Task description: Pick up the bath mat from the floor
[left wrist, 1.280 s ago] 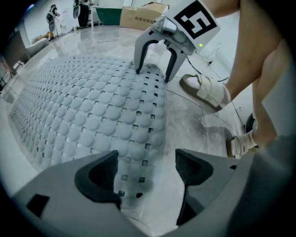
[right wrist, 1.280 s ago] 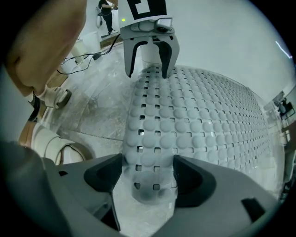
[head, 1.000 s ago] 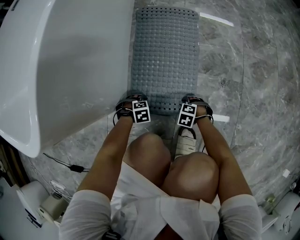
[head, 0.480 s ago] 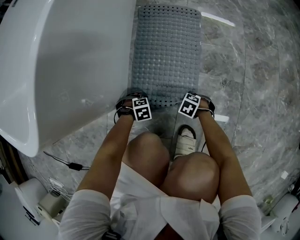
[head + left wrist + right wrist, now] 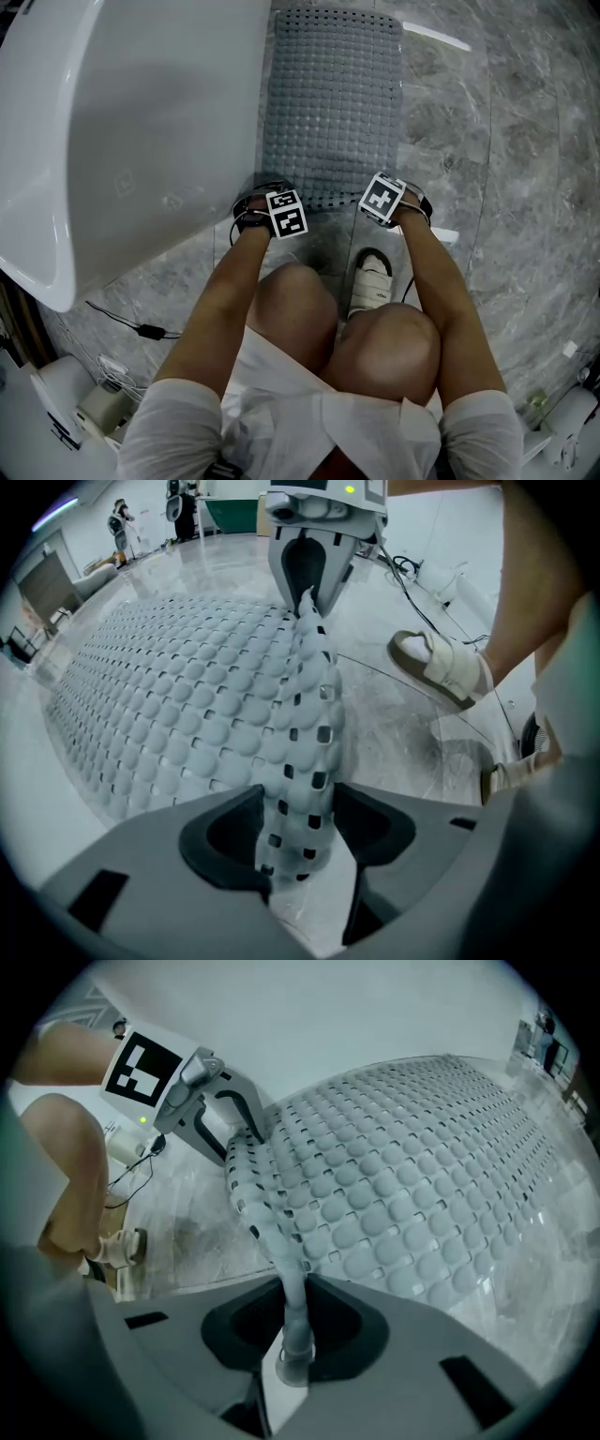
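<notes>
A big white bathtub (image 5: 122, 122) fills the left side of the head view, and beside it is a grey marble floor (image 5: 525, 187). The grey bath mat (image 5: 333, 103), which has rows of round bumps and small square holes, lies on this floor just beside the tub, with its long side along the tub wall. Most of the mat is flat on the floor, but its near edge is raised from the floor into a fold between the two grippers. The person crouches at this near edge, and the bare knees (image 5: 384, 342) show low in the head view. The left gripper (image 5: 272, 202) points down at the near left corner of the mat. In the left gripper view its jaws have just been closing and now pinch a thick fold of the mat (image 5: 298, 832) between them. The right gripper (image 5: 389, 202) is at the near right corner. Its jaws have also just been closing, and in the right gripper view they press almost together on a thin edge of the mat (image 5: 295, 1321). A light sandal (image 5: 370, 281) stands on the floor just behind the mat, between the two arms. A thin black cable (image 5: 122, 323) lies on the floor near the tub end.
</notes>
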